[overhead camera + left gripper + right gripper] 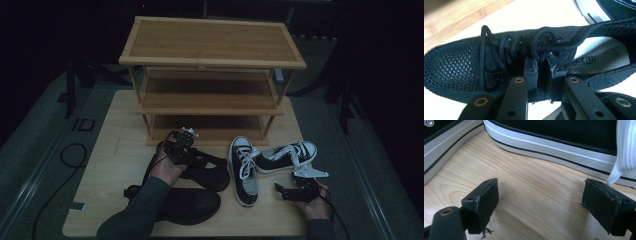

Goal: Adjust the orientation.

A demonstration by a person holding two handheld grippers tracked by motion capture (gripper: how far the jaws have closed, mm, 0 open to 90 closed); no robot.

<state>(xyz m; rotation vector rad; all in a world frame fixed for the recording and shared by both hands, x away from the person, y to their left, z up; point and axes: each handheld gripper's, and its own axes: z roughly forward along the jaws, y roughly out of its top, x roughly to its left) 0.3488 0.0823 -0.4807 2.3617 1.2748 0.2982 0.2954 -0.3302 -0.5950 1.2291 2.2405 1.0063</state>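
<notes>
The black mesh shoe (461,72) lies on its side across the left gripper view, toe to the left and opening to the right, where a pale insole with printed lettering shows. The left gripper (541,65) has its two black jaws drawn close together on the shoe's near side wall, just below the last eyelets, with the mesh edge pinched between the pads and the black laces (506,47) bunched directly above the jaw tips (one loop of lace curls over the gap between them). In the high view this shoe (207,172) sits on the wooden table (110,150) in front of the shelf rack (212,80), with the left gripper (180,147) set on its far end and a second black shoe (187,205) nearer the table's front edge, partly under the person's sleeve.

The right gripper (539,197) has its jaws spread wide over bare wood, nothing between them; the white sole of a black-and-white sneaker (564,140) runs just beyond the tips, and a white lace (624,152) hangs down to the right-hand jaw. In the high view the right gripper (282,191) rests near the pair of sneakers (245,170).
</notes>
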